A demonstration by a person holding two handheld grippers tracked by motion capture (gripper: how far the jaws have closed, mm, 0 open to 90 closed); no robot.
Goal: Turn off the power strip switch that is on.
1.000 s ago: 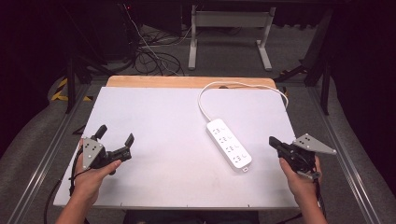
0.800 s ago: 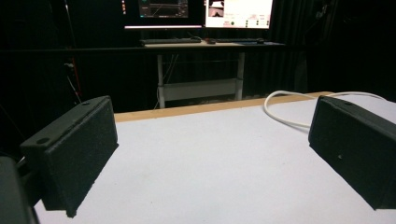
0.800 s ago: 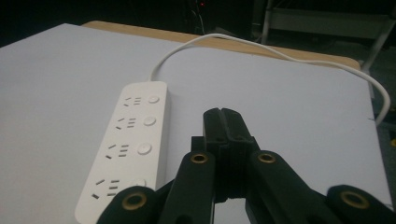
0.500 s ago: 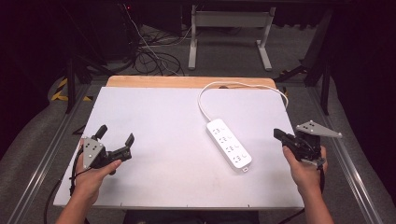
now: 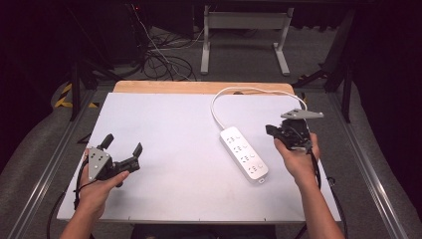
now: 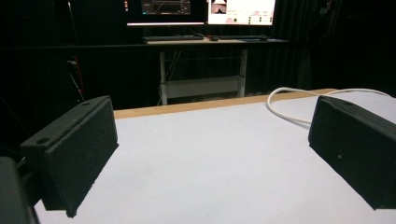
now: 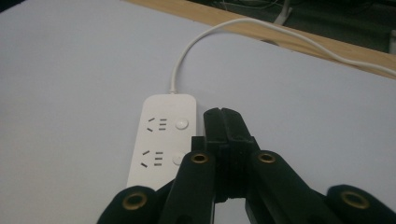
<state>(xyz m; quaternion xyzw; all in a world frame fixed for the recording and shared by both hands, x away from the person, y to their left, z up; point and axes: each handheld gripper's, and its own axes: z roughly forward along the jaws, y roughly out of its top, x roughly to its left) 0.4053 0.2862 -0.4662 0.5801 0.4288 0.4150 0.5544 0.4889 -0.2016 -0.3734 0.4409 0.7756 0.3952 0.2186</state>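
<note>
Black jaws pressed flat together, nothing between them: that's the right gripper [image 5: 271,131], held up in the person's right hand [image 5: 297,159] just right of the power strip [image 5: 244,154] and apart from it. In the right gripper view those clenched jaws point toward the far end of the power strip [image 7: 162,135], where its white cable [image 7: 224,32] comes out. Over on the left, the left gripper [image 5: 121,145] has its jaws spread wide, empty, gripped by the left hand [image 5: 98,185] near the table's near-left corner. The power strip lies flat and diagonal on the right half of the white tabletop [image 5: 169,129], its cable looping to the far edge and off to the right. A wooden strip [image 5: 199,87] runs along the far side.
</note>
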